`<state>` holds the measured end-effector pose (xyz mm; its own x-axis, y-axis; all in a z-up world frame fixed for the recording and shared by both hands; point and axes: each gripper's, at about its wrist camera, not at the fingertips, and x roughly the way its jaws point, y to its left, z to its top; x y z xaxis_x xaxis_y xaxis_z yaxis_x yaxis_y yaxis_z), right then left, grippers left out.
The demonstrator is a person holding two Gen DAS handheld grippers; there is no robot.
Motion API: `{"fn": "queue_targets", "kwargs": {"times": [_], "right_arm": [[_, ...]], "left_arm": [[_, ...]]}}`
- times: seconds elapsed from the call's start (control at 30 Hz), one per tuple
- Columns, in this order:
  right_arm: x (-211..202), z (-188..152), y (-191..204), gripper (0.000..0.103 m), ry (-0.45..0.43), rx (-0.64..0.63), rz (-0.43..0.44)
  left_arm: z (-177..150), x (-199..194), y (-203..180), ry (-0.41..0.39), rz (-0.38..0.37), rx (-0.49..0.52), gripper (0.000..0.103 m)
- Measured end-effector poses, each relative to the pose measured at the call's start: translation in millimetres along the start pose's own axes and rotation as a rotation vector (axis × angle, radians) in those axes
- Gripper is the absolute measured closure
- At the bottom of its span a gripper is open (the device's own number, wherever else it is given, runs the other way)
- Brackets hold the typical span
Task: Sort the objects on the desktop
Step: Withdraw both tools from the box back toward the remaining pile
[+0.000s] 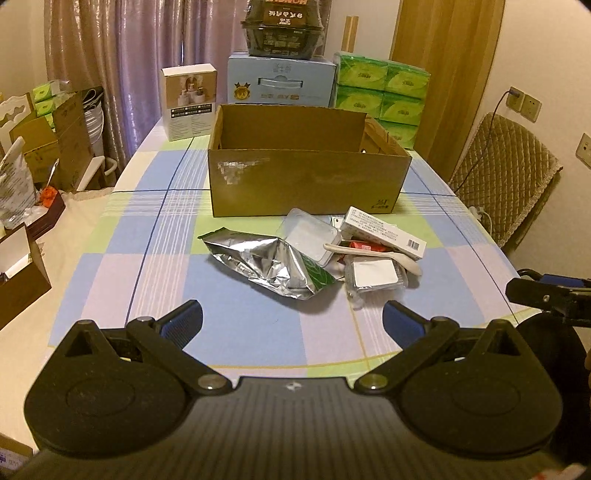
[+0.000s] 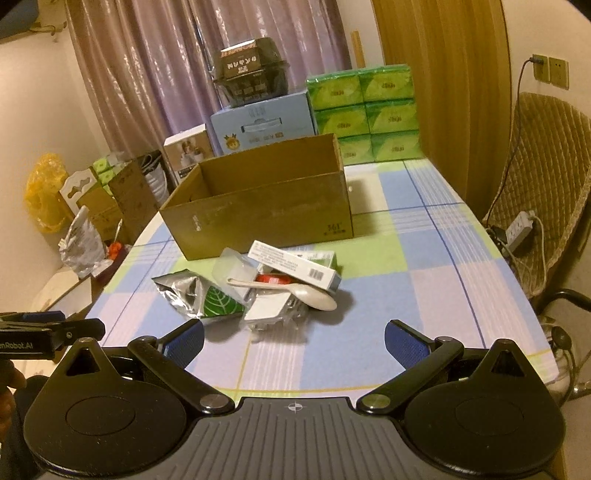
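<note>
An open cardboard box (image 1: 306,181) (image 2: 266,210) stands mid-table. In front of it lies a heap: a crumpled foil bag (image 1: 273,266) (image 2: 195,295), a clear plastic tray (image 1: 308,236) (image 2: 234,271), a long white carton (image 1: 384,236) (image 2: 295,267), a cream spoon (image 1: 373,253) (image 2: 299,293), a red packet (image 1: 360,245) (image 2: 273,278) and a white card in clear wrap (image 1: 375,277) (image 2: 266,308). My left gripper (image 1: 291,325) hovers open just short of the heap. To the right of it, my right gripper (image 2: 293,341) is open too, holding nothing.
At the table's far end stand a blue carton (image 1: 280,83) with a black bowl pack (image 1: 284,33) on top, green tissue packs (image 1: 384,96) and a small white box (image 1: 190,99). Cardboard boxes (image 1: 55,140) crowd the left side. A quilted chair (image 1: 506,177) stands right.
</note>
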<state>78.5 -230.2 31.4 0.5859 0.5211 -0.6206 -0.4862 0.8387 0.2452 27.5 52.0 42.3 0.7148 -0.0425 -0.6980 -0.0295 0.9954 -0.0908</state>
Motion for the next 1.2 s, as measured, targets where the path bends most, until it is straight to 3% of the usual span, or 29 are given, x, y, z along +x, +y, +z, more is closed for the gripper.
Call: {"fn": "queue_targets", "kwargs": {"times": [0.53, 1.2], "right_arm": [[9.4, -0.2, -3.2, 0.002, 0.019, -0.001, -0.005], [35.5, 15.8, -4.3, 0.002, 0.055, -0.094, -0.015]], "left_arm": [[-5.2, 12.3, 0.2, 0.036, -0.002, -0.009, 0.001], [6.4, 37.9, 5.6, 0.079, 0.015, -0.044, 0.001]]}}
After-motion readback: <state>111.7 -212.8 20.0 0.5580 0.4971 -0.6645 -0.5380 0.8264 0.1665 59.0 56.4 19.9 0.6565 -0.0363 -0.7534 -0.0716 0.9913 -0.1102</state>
